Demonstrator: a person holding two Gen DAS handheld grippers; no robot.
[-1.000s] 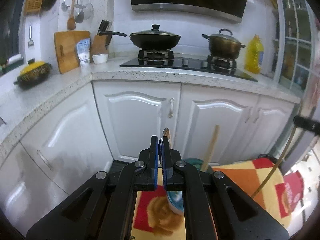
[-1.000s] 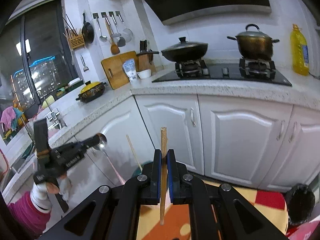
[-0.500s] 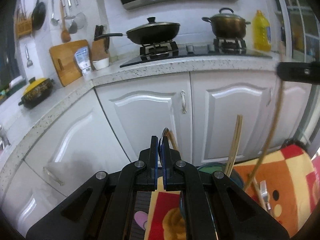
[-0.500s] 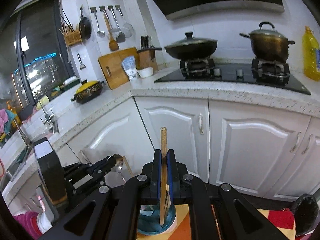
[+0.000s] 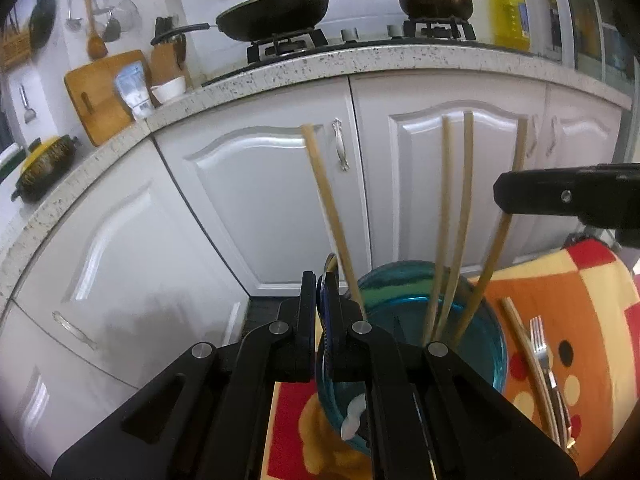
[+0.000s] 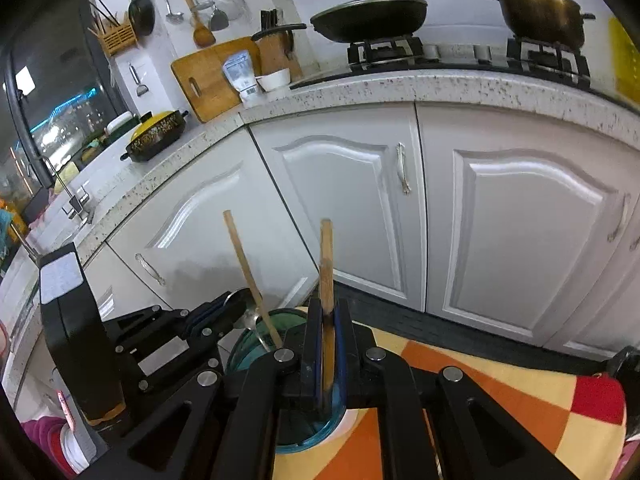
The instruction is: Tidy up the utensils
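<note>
Left wrist view: left gripper (image 5: 324,280) hovering over the blue glass holder (image 5: 400,278), jaws pressing fully together on a metal spoon (image 5: 331,265), bowl end poking up past the fingertips. Right wrist view: right gripper (image 6: 327,308) pinching a wooden chopstick (image 6: 326,264) upright above the same holder, jaws nearly touching.

Doing this step well, judging from here: bringing each lower tip inside the rim before loosening, steering clear of the chopsticks (image 5: 452,220) already leaning there, and spacing the two grippers apart to avoid knocking.

Lying beside the holder on the patterned cloth (image 5: 580,300): a fork (image 5: 546,356) and a loose chopstick (image 5: 520,336).

Hiding behind the gripper bodies: the spoon's handle, the held chopstick's lower end, and the holder's base. Cutting off at the frame edge: the fork's handle.
</note>
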